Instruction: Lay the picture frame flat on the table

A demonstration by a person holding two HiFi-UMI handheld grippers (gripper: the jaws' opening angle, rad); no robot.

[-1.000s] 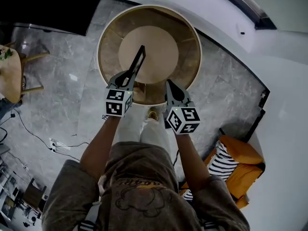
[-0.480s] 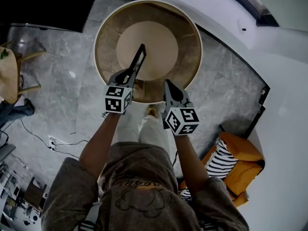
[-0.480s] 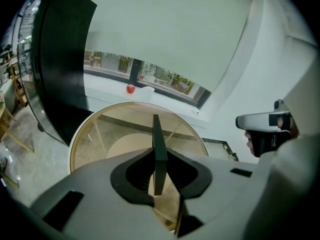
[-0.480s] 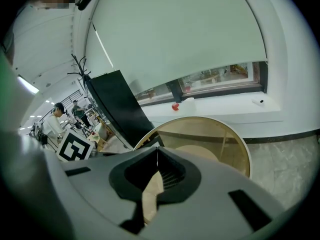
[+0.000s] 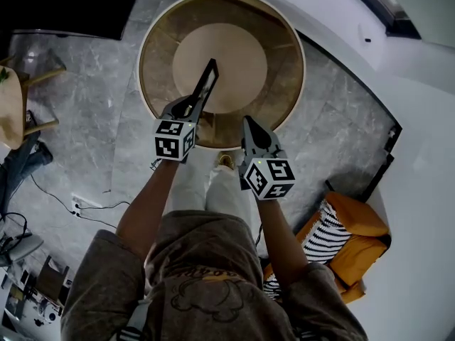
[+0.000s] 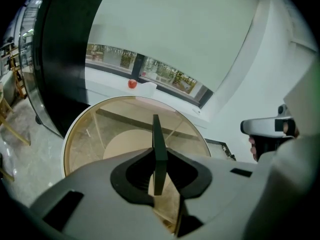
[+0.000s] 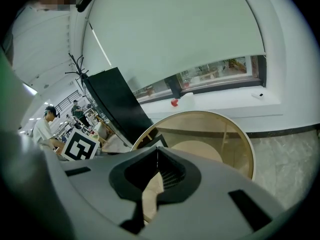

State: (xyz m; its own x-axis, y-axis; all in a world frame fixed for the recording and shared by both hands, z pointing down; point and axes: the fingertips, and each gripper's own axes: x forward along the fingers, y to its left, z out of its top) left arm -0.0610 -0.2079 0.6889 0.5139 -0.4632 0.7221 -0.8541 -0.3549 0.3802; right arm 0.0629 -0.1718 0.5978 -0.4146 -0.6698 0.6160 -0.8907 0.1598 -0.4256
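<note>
Over the round counter (image 5: 283,40), the picture frame (image 5: 205,85) stood up on its thin edge, not flat. From the head view it looked like a thin dark strip that ran from the near rim toward the middle of the counter. Whether its bottom touched the top could not be seen.

The left gripper (image 5: 188,109) pinched the near end of the frame, with one jaw on each side of it. The right gripper (image 5: 250,128) was near it, over the near rim of the counter. Its jaws were pressed together with nothing between them.

The counter had a pale wooden ring around a see-through top, and a round base showed under it. Grey stone floor (image 5: 92,98) lay all around. An orange seat (image 5: 361,224) with a striped cushion (image 5: 327,240) sat on the floor, well apart from the counter. A small red thing (image 6: 132,83) sat on the white ledge (image 6: 107,82) behind the counter.
</note>
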